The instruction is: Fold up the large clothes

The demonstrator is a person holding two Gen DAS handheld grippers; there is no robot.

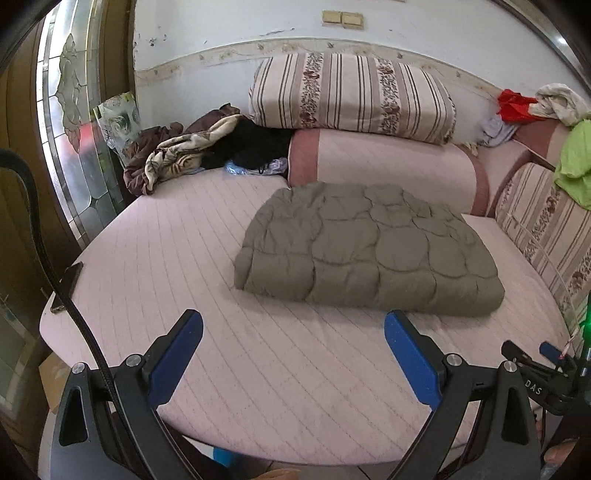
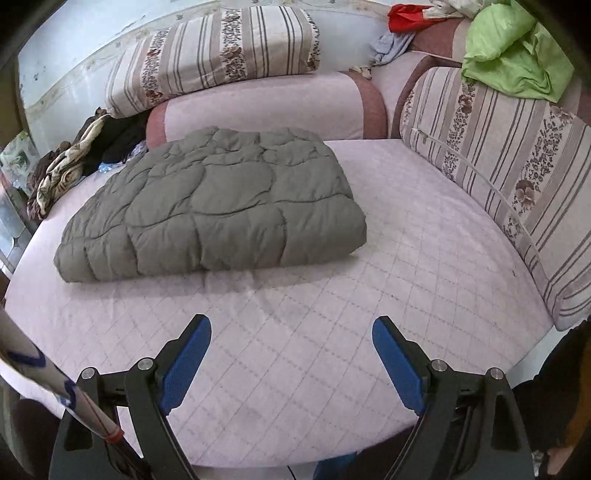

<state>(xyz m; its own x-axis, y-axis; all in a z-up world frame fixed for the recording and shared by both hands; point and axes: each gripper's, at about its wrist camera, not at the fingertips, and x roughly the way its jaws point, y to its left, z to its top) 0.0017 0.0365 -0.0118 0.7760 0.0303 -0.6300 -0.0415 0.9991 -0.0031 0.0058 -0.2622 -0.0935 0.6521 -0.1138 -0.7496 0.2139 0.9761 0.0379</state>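
Quilted grey-green garment [image 1: 369, 247], 1 in number, lies folded into a thick rectangular bundle on the pink quilted mattress [image 1: 221, 369], its far edge near the pink bolster [image 1: 388, 162]; no gripper touches it. 2 grippers appear. Left gripper [image 1: 293, 334]: 2 blue-padded fingers [image 1: 177, 354] spread wide over bare mattress, nothing between them, short of the bundle's near edge. Right gripper [image 2: 291, 339]: 2 blue-padded fingers [image 2: 184, 363] likewise spread wide and empty, the bundle ahead and to its left; in the left wrist view only a cut-off part of it shows at the right margin.

Striped floral cushions: 2, 1 [image 1: 351, 92] stacked on the bolster, 1 [image 2: 498, 166] along the right side of the bed. Loose cloth items on the right cushion and corner: 1 lime-green [image 2: 513, 48], 1 red [image 2: 406, 14], 1 pale blue [image 2: 391, 46], 1 off-white [image 1: 561, 99] partly cut by the frame edge. A heap of brown, cream-patterned and black fabric [image 1: 184, 151] fills the far left corner; the number of pieces in it cannot be told. 1 dark phone [image 1: 68, 284] lies at the mattress's left edge, partly crossed by a black cable [image 1: 37, 229]. 2 wall switches [image 1: 343, 18] sit above the bed. At the bottom margins, dark shapes beside the gripper bodies are too cropped to identify.
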